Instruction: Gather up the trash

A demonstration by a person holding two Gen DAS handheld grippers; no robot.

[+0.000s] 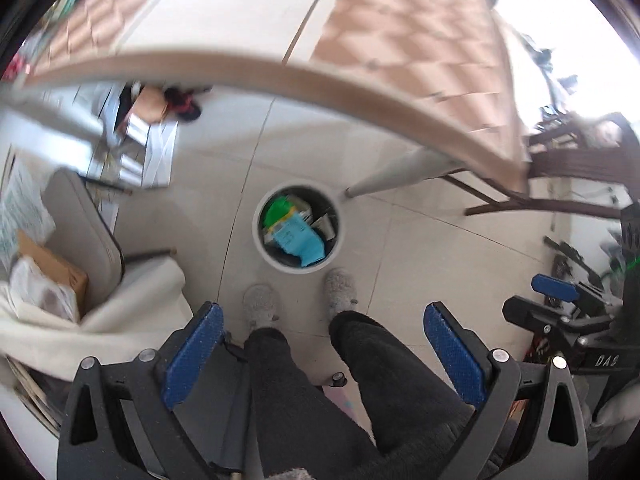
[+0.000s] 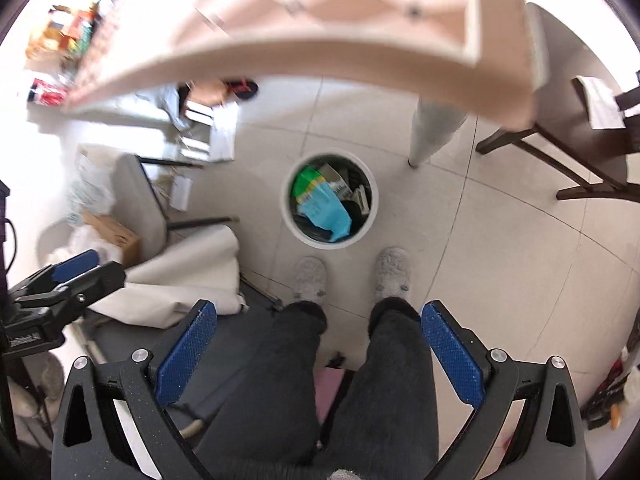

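Overhead — both grippers' jaws agape, empty, above trash bin (image 1: pixel 297 229).

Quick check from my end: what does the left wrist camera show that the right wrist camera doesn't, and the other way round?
Only the left wrist view shows the right gripper at its right edge, with dark gear beyond it.

Only the right wrist view shows the left gripper at its left edge, the colourful boxes at upper left, and a paper on the dark wooden chair.

Both show the white trash bin holding a light blue packet and a green one, the table edge, the person's grey slippers, and open, empty jaws.
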